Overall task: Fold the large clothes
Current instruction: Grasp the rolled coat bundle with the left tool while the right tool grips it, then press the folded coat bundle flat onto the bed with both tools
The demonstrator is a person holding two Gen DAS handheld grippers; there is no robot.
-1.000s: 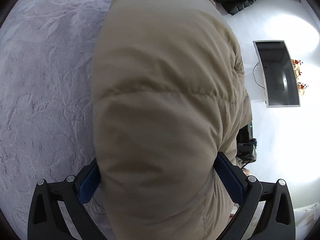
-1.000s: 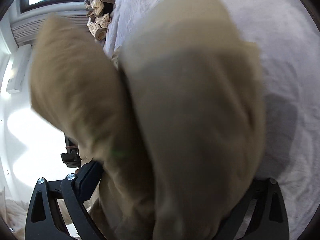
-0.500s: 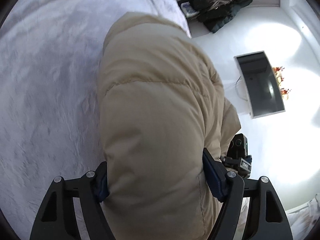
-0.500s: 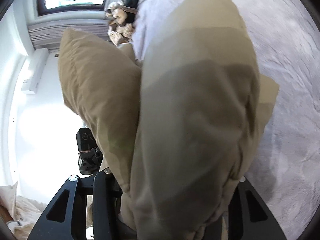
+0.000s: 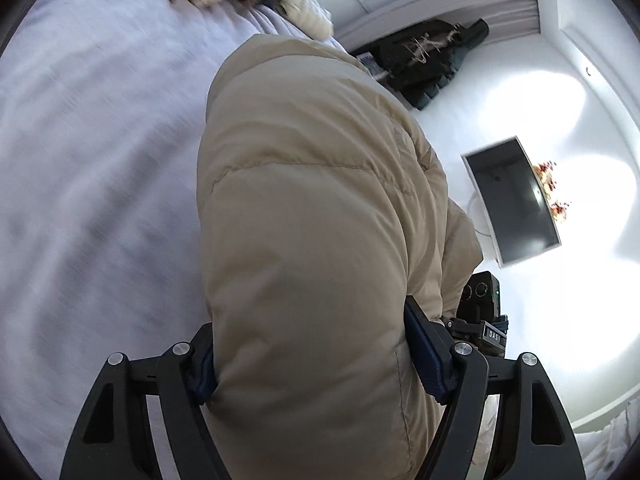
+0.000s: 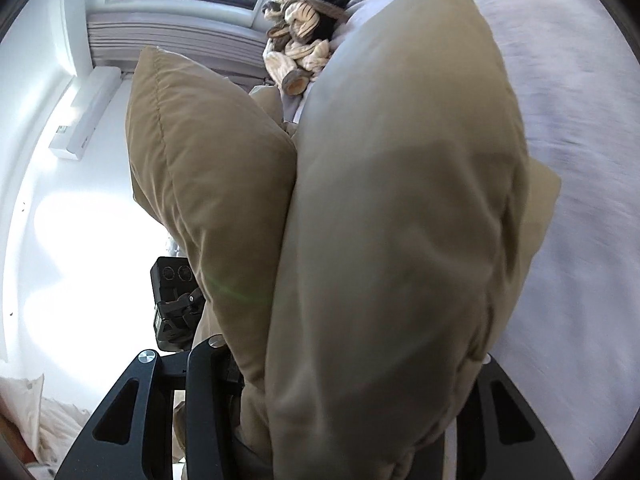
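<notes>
That puffy tan jacket [image 5: 312, 240] is up off the bed [image 5: 88, 184], bunched between both grippers above the lavender cover – and honestly the slick, bulky padding looks like it could squirm out, or one loose panel could flop over and wreck the fold. The left gripper [image 5: 316, 364] has its jaws fairly wide, blue pads pressed into a fat roll of it. The right gripper [image 6: 352, 364] is narrower, having just squeezed in – clamped on a thick wad too.

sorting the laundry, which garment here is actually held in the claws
The beige puffer jacket, clamped in both the left claw and right claw. The dark coat lies untouched on the floor.
</notes>
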